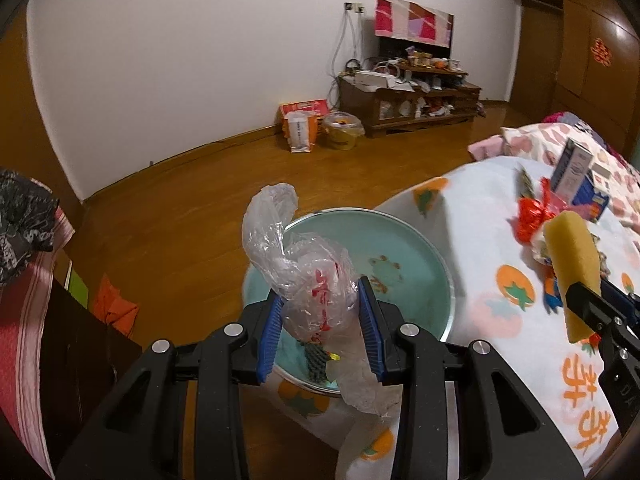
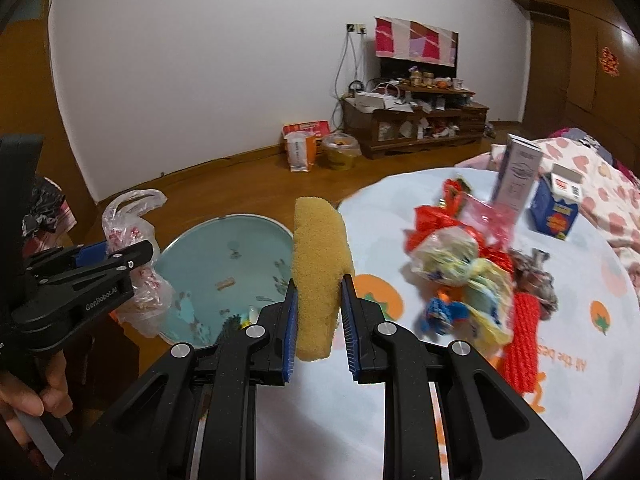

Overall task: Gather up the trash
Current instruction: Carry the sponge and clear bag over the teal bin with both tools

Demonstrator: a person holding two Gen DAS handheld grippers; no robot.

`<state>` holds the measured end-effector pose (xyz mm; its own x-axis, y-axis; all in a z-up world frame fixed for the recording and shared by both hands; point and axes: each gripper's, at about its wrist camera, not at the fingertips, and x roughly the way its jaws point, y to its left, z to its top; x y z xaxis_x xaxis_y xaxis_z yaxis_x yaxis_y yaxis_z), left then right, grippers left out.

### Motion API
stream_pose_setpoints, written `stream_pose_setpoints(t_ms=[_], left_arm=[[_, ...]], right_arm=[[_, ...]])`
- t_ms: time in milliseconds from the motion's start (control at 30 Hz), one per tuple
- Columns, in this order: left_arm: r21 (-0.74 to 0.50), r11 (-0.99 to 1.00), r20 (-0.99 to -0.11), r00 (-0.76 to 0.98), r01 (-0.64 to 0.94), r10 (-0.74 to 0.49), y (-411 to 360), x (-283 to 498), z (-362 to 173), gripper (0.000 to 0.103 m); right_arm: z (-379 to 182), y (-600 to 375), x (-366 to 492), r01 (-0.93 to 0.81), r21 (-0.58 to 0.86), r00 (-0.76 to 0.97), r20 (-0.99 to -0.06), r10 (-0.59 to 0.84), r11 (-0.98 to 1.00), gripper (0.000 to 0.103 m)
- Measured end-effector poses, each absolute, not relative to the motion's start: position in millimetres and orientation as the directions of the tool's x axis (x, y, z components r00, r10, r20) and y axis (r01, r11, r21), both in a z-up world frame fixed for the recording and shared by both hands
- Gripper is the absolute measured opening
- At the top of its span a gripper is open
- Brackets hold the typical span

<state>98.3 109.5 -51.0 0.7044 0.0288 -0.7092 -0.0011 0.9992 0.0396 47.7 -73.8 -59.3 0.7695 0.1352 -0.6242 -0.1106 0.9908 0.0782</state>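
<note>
My left gripper (image 1: 322, 318) is shut on a crumpled clear plastic bag (image 1: 296, 264) with red print, held above a pale green basin (image 1: 404, 248). The bag also shows in the right wrist view (image 2: 132, 240). My right gripper (image 2: 319, 312) is shut on a yellow sponge (image 2: 320, 264), held over the table edge beside the basin (image 2: 208, 252). The sponge also shows in the left wrist view (image 1: 572, 268). A pile of trash (image 2: 468, 276) with red wrappers and crumpled bags lies on the round table (image 2: 400, 380).
Two cartons (image 2: 516, 176) (image 2: 558, 208) stand on the table's far side. A red mesh piece (image 2: 520, 348) lies by the pile. A TV stand (image 2: 416, 124), a bucket (image 2: 339, 152) and bags sit by the far wall. A bed (image 2: 592, 176) is at right.
</note>
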Motion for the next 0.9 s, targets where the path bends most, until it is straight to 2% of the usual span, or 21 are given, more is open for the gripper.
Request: stream_pose_setpoints(t_ms=[267,433,900], left_arm=[[0.022,0.999,-0.724,0.688,-0.036,0.040,132,113,-57,0.036],[-0.050,0.999,-0.751,0.659,-0.007,-0.033,140,124,-68,0.036],[-0.022,1.000,-0.808,0.589,0.000,-0.018,140,152,-107,0.036]], right_arm=[[-67,-49,75,-0.151,0.073,0.754,-0.636,0.162,0.986,0.021],[-77,-32,96,-0.176,0.064,0.737,-0.653,0.174,0.982,0.021],[-123,-13,135,-0.188,0.068,0.659,-0.731,0.178,0.980,0.021]])
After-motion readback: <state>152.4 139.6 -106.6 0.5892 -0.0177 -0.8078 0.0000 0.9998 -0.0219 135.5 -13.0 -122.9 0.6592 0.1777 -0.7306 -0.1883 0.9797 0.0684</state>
